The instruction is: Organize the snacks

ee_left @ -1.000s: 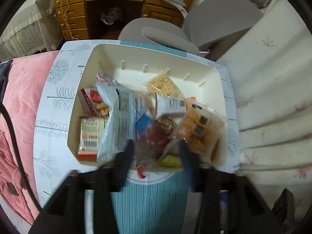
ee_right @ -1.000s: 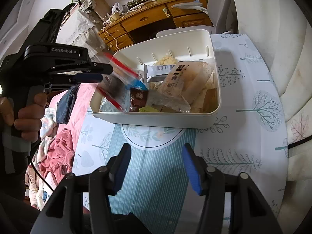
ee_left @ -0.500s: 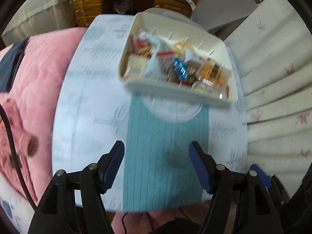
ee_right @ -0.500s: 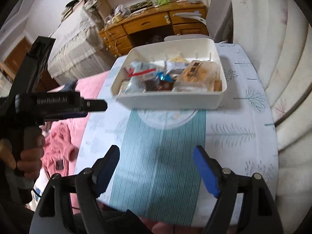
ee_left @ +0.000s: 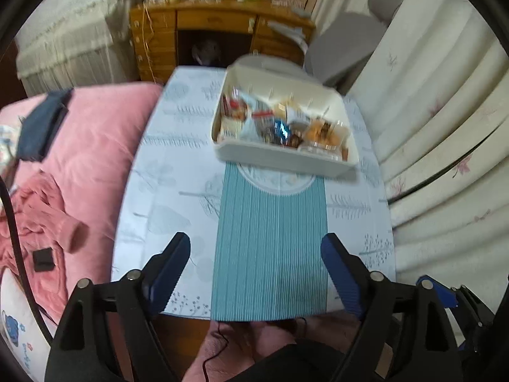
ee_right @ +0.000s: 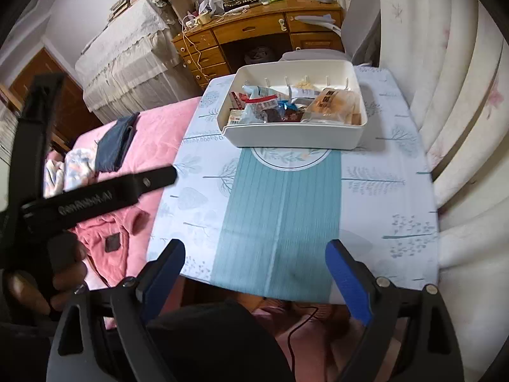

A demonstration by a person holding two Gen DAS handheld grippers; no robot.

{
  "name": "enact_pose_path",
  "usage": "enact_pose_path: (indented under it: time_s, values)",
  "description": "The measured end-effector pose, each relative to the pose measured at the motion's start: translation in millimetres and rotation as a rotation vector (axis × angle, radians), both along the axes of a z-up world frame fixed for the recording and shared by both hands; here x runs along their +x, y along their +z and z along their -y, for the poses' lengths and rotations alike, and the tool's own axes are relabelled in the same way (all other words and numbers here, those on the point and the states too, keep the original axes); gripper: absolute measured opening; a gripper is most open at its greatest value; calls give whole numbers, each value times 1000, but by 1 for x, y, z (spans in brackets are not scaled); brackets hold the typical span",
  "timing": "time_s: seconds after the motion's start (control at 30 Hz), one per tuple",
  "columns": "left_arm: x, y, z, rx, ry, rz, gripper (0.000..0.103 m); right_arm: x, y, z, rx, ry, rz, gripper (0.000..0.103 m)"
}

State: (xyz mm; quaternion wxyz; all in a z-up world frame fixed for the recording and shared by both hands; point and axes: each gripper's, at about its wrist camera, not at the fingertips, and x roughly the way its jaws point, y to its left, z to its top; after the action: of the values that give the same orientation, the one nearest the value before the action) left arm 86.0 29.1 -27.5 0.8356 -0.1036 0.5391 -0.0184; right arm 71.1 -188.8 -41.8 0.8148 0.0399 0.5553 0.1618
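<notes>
A white plastic bin (ee_left: pixel 286 157) (ee_right: pixel 292 137) stands at the far end of the table and holds several snack packets (ee_left: pixel 280 124) (ee_right: pixel 286 108), among them an orange bread bag (ee_right: pixel 334 105). My left gripper (ee_left: pixel 254 251) is open and empty, held above the table's near edge, well back from the bin. My right gripper (ee_right: pixel 256 256) is open and empty, also back over the near edge. The left gripper's black body (ee_right: pixel 95 197) shows at the left of the right wrist view.
The table has a pale tree-print cloth with a teal striped runner (ee_right: pixel 280 213). A bed with pink bedding (ee_left: pixel 79 165) lies along the left. A cream curtain (ee_right: pixel 451 95) hangs at the right. A wooden desk (ee_right: pixel 254 31) and grey chair (ee_left: pixel 343 44) stand beyond.
My left gripper let go of the red-sealed clear snack bag in the bin and opened. Both grippers drew back from the bin to the table's near edge.
</notes>
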Motion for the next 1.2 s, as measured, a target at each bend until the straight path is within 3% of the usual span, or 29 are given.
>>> enact_pose_path:
  time_s: [0.23,0.43,0.83,1.2]
  values:
    - [-25,24,18,30,1,66,102,-19,18,21,-9,-77,46,98]
    - [-34,22,38,84,-5,78,102,-27,18,26,-9,-81,100,103]
    - [-25,32,53,190,24,127,102,-22,24,39,2,-85,184,103]
    - [-22,39,69,235,23,168,102,-13,22,46,0,-78,182,103]
